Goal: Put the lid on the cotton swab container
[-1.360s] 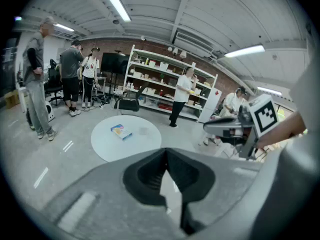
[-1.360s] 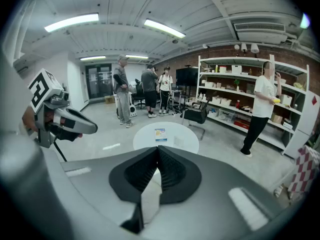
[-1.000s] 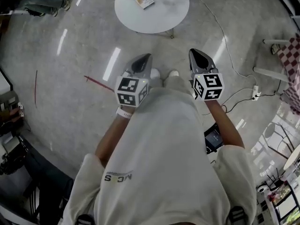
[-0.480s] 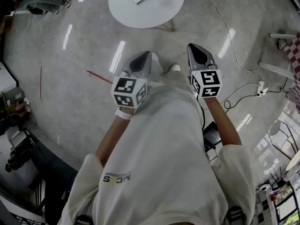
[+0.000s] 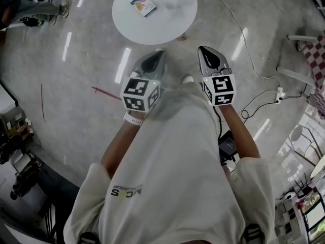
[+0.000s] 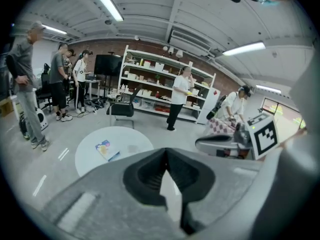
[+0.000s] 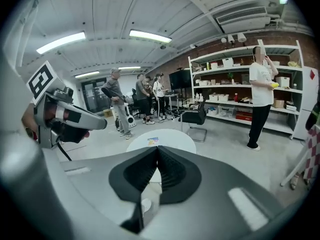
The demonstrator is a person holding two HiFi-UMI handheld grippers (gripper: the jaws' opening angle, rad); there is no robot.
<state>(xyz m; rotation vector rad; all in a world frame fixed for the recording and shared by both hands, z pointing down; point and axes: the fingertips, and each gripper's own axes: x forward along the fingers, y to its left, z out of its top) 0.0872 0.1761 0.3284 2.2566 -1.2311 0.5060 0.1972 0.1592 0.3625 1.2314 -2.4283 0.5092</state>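
No cotton swab container or lid shows in any view. A round white table (image 5: 170, 22) stands ahead on the floor, with a small colourful flat packet (image 5: 143, 5) on its far left part. My left gripper (image 5: 159, 54) and right gripper (image 5: 202, 50) are held side by side at waist height, short of the table, both shut with nothing between the jaws. The left gripper view shows its closed tips (image 6: 166, 155) below the table (image 6: 132, 143) and packet (image 6: 106, 149). In the right gripper view the tips (image 7: 157, 151) meet just under the table (image 7: 177, 136).
Several people stand around the room, one (image 6: 25, 84) at the left. A black chair (image 6: 121, 108) and shelving (image 6: 165, 84) lie beyond the table. A red rod (image 5: 106, 92) lies on the floor, with cables (image 5: 254, 70) at the right.
The table has drawn closer and lower in the head view as the person walks toward it. Both grippers have shifted slightly forward, still shut.
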